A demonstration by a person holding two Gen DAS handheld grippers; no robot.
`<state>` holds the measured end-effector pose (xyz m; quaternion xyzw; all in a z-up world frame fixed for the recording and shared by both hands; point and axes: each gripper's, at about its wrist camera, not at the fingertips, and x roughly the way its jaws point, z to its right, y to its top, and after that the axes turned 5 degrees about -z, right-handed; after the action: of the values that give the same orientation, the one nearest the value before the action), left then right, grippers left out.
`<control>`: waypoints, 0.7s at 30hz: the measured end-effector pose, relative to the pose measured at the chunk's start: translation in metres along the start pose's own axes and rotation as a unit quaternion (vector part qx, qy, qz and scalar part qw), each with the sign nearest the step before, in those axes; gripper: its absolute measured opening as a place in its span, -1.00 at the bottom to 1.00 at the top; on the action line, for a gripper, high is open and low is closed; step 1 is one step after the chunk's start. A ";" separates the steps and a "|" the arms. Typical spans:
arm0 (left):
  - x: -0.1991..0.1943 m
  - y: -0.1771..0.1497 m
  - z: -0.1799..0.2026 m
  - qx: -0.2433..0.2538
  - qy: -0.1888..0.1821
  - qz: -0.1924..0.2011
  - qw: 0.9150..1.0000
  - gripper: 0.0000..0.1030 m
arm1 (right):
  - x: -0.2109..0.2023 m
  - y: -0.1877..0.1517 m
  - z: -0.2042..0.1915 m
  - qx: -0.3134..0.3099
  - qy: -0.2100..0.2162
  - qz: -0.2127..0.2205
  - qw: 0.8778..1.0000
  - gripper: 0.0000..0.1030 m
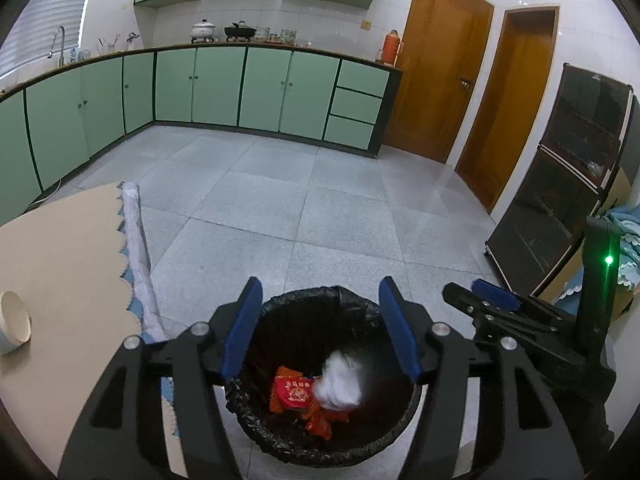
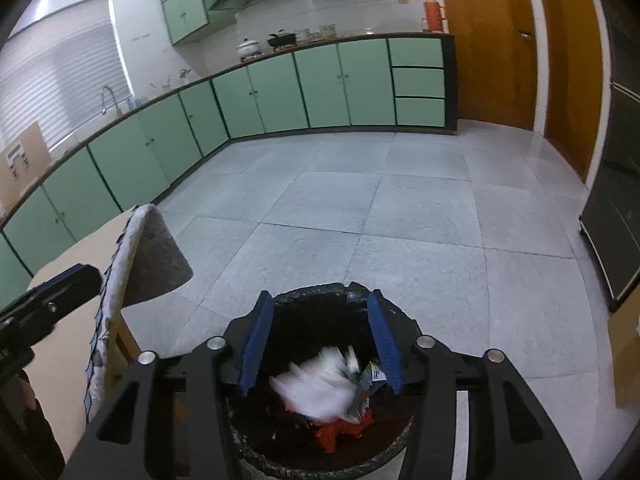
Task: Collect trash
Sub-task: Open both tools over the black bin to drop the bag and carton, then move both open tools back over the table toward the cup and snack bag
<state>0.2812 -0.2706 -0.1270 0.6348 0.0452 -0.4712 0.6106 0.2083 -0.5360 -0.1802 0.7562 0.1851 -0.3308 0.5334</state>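
A black-lined trash bin stands on the floor beside the table, also in the right wrist view. Red snack wrappers lie inside it. A blurred white crumpled tissue is in the bin's mouth; it also shows in the right wrist view, over red wrappers. My left gripper is open and empty above the bin. My right gripper is open and empty above the bin; it also shows from the side in the left wrist view.
A table with a beige cloth is at the left, with a white bowl on it. Green cabinets line the far walls. A dark glass cabinet and wooden doors stand at the right.
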 end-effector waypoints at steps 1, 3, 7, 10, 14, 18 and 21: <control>-0.003 0.000 -0.004 0.000 0.002 0.003 1.000 0.26 | -0.003 -0.001 0.001 0.003 -0.002 0.003 1.000 0.13; -0.012 0.002 -0.008 -0.004 0.010 0.016 1.000 0.37 | -0.009 -0.003 -0.001 0.006 -0.004 0.011 1.000 0.29; -0.040 -0.001 -0.032 -0.010 0.033 0.040 0.999 0.53 | -0.025 -0.007 -0.019 0.003 -0.009 0.030 1.000 0.80; -0.067 -0.008 -0.058 -0.021 0.065 0.059 0.996 0.60 | -0.033 -0.009 -0.043 -0.007 0.002 0.041 0.999 0.88; -0.105 -0.027 -0.098 -0.031 0.130 0.081 0.988 0.65 | -0.037 -0.012 -0.097 -0.046 0.031 0.051 0.997 0.88; -0.143 -0.048 -0.147 -0.049 0.198 0.090 0.975 0.66 | -0.035 -0.016 -0.158 -0.089 0.062 0.059 0.992 0.88; -0.168 -0.060 -0.184 -0.070 0.241 0.091 0.964 0.66 | -0.029 -0.023 -0.209 -0.118 0.091 0.054 0.987 0.88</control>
<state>0.2502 -0.0183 -0.0958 0.6866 0.1659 -0.2426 0.6649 0.2366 -0.3309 -0.1312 0.7237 0.2296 -0.2073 0.6169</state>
